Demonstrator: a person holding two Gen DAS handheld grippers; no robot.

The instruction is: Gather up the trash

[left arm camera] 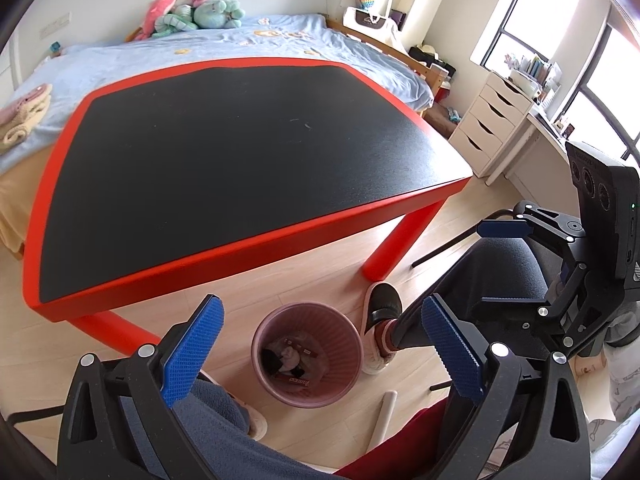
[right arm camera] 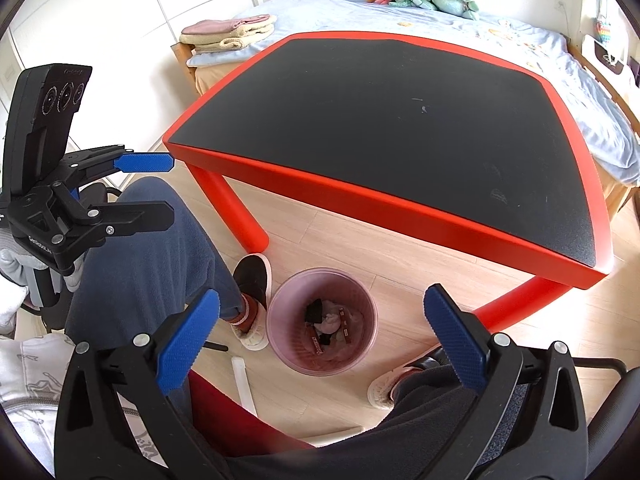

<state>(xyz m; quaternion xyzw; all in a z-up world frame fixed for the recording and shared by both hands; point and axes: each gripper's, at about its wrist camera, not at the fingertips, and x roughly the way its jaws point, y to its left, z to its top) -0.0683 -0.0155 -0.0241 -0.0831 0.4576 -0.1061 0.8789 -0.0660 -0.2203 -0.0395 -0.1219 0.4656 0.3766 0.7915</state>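
Between the knees of the seated person, both tools hang over the floor with jaws spread and nothing in them: the left tool (left arm camera: 322,350) and the right tool (right arm camera: 320,346) are released. Just beyond, on the floor, the pink bin (left arm camera: 307,354) holds the trash (right arm camera: 330,326): crumpled tissue and wrappers, by the look light, soft and crushable, best pinched at a bunched fold. Farther off, the red-rimmed desk (left arm camera: 248,232) shows no trash left on its black top, so the collecting looks done.
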